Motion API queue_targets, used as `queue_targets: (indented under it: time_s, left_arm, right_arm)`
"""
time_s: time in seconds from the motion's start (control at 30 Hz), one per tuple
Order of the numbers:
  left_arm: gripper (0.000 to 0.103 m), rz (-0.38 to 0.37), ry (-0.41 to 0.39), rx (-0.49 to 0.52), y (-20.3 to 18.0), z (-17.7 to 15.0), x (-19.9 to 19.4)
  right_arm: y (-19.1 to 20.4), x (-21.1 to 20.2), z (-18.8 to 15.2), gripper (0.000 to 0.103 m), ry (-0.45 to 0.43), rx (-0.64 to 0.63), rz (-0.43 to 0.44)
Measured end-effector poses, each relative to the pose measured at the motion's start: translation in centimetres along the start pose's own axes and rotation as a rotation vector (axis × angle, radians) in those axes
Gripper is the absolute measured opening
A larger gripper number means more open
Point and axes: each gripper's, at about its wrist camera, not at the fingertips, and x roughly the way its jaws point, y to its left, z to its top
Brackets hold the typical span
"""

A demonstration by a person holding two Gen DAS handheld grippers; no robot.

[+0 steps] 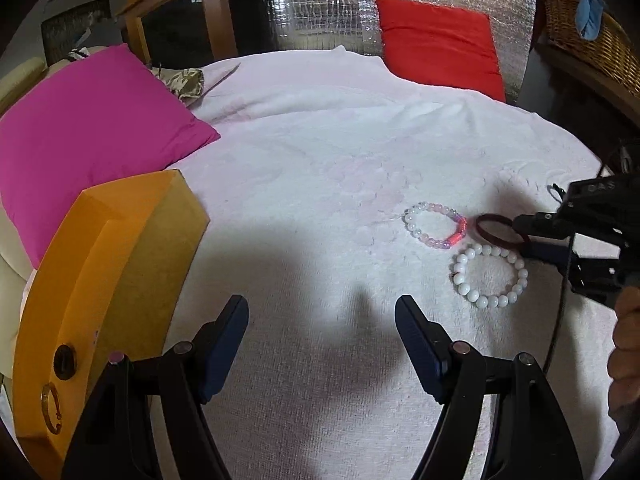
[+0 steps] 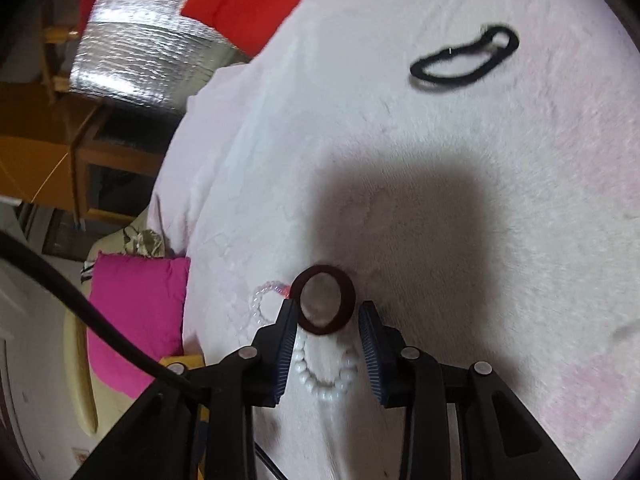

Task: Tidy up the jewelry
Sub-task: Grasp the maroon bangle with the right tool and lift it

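On the white towel [image 1: 320,152] lie a pink-and-white bead bracelet [image 1: 460,233], a white bead bracelet [image 1: 460,276] and a dark maroon ring band [image 1: 496,242]. My right gripper [image 1: 524,236] reaches in from the right with its tips at the band. In the right wrist view the maroon band [image 2: 349,292] sits between the tips of my right gripper [image 2: 328,308]. The left pad touches its edge and a thin gap shows at the right pad. The white beads [image 2: 320,384] lie under the jaws. My left gripper [image 1: 322,304] hangs open over bare towel, holding nothing.
An orange box [image 1: 100,260] stands at the left with a gold hoop [image 1: 48,408] on its top. A magenta pillow [image 1: 88,120] and a red cushion [image 1: 440,40] lie at the back. A black hair tie [image 2: 464,58] rests farther out. A person's hand [image 1: 626,340] is at the right edge.
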Motion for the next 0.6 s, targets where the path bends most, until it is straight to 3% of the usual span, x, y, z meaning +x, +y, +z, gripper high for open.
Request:
queue_targets:
  time_s: [0.07,0.1,0.33,0.43,0.6]
  left_arm:
    - [0.076,0.004,-0.007,0.021,-0.3,0.0,0.1]
    - [0.076,0.003,-0.011,0.031,-0.4,0.0,0.1]
    - [0.076,-0.073,-0.009,0.101,-3.0,0.1,0.8]
    - [0.076,-0.139,0.003,0.144,-5.0,0.2,1.3]
    - [0.076,-0.254,0.042,0.122,-7.6,0.9,2.7]
  right_arm:
    - [0.2,0.5,0.1,0.01,-0.005,-0.007,-0.008]
    - [0.2,0.6,0.1,0.009,-0.017,-0.019,-0.033]
    - [0.8,-2.6,0.3,0.008,-0.101,-0.097,-0.073]
    - [-0.3,-4.1,0.9,0.008,-0.116,-0.084,-0.091]
    - [-2.3,-5.2,1.6,0.008,-0.108,-0.069,-0.126]
